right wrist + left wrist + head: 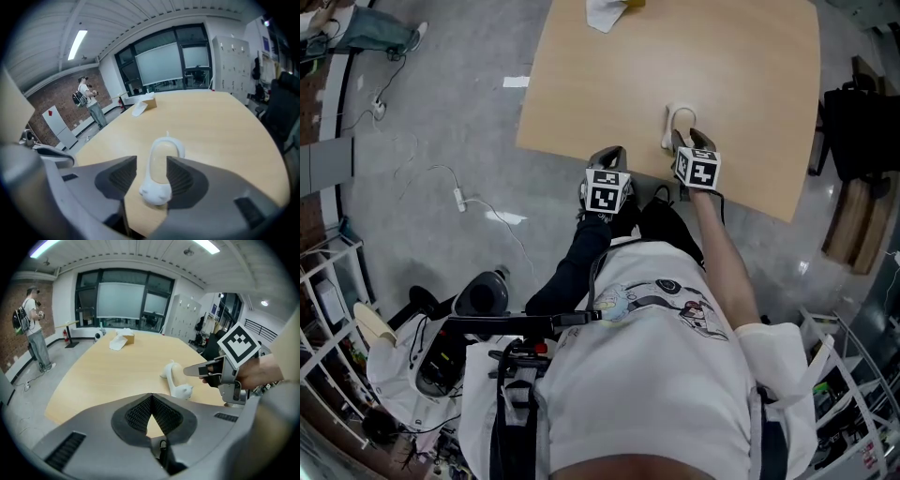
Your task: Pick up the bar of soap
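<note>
Table (722, 66) lies open all round the cat-shaped dish (154, 191); crumpled paper (602, 13) sits well away.

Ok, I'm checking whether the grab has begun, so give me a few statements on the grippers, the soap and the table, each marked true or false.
1. The right gripper has its jaws apart, one on each side of the soap dish. True.
2. The left gripper is holding the bar of soap. False: its jaws are together on nothing, and the soap lies in the dish.
3. The dish sits near the edge of the table closest to the person. True.
4. Nothing else lies on the table. False: a piece of white paper and a small box lie at the far end.
</note>
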Available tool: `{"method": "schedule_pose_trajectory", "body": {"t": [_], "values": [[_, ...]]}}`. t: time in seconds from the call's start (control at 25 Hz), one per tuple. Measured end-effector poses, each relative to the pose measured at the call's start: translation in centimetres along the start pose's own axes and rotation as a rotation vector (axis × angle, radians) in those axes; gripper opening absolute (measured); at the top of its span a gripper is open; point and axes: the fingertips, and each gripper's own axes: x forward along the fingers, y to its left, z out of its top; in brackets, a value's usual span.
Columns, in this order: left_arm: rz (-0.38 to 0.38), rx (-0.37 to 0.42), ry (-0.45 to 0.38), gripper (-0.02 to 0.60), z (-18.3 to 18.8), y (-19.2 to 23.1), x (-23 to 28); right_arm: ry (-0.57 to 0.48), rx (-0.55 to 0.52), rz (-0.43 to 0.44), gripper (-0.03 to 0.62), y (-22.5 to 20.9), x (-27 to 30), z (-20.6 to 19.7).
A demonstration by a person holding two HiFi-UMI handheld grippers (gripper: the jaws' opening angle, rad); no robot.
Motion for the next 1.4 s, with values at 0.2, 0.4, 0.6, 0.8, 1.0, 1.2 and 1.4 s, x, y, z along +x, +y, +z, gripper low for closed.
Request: {"method": "schedule_pose_trajectory", "body": {"t": [0.2,0.4,0.6,0.8,1.0,1.2,1.4], "values": [[0.013,-0.015,0.011,0.002,-0.4,0.8,-0.2,0.069,0.029,-0.074,0.259,-2.0,2.8,-0.8],[0.032,-0.031,0.023,0.002,-1.5,1.9,-0.7,0.109,0.025,-0.111,0.259,-2.6,4.3,-1.4],[0.056,-0.054,0.036,0.002,-2.4,3.0,-1.7,0.113,-0.009,-0.178,0.259,-2.9,4.8,-0.6],[0.068,-0.058,0.046,0.002,-2.9,3.5,-2.5,0.148,-0.044,-0.257,0.259,-2.9,4.9,-0.6],[0.079,-0.057,0.051,0.002,-3.8,3.9,-2.6,0.174,-0.066,-0.295,0.259,-3.1,5.3,-1.1],[0.078,-0.057,0.038,0.002,-3.5,3.8,-3.1,0.148,-0.106,-0.277,0.259,-3.0,4.1,-0.6],[0.057,-0.058,-0.021,0.002,-1.4,3.2,-2.8,-0.002,-0.093,-0.238,0.259,-2.0,1.1,2.1]]}}
